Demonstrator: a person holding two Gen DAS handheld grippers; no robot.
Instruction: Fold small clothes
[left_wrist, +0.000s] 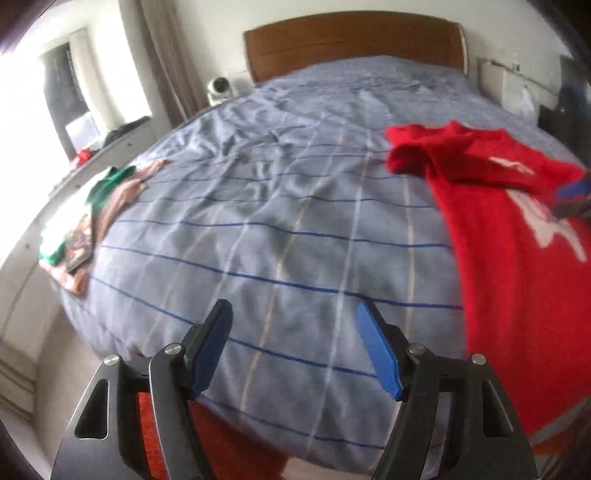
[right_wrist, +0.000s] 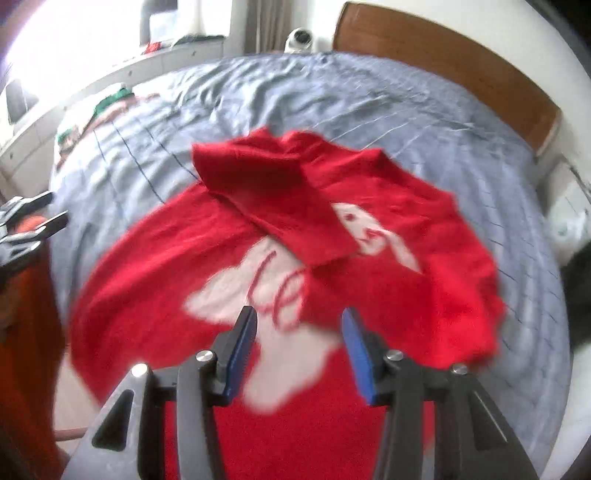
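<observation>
- The red top (right_wrist: 369, 266) lies spread on the bed (right_wrist: 369, 110), directly in front of the right claw (right_wrist: 298, 334) and under its tips; one sleeve (right_wrist: 273, 199) is folded across the chest, over a white print.
- The right claw stands wide, nothing between its jaws; it hangs above the lower part of the top.
- The left claw (left_wrist: 295, 341) is also wide and holds nothing. It is over bare blue cover, and the top (left_wrist: 517, 236) is to its right side, near but apart.
- The top looks like a soft knit — light, limp, a little fuzzy, so not slippery. It will probably sag and drag on the cover when one edge is lifted, and it cannot break.
- A good place to take hold seems the hem corners nearest the claws, or the shoulder seams; a pinch through one layer only would keep the fold clean.
- Count: one red top, two claws, one bed. Far ahead and left of the left claw there is one small pile (left_wrist: 92, 218) of green and pinkish clothes; how many pieces it has cannot be told.
</observation>
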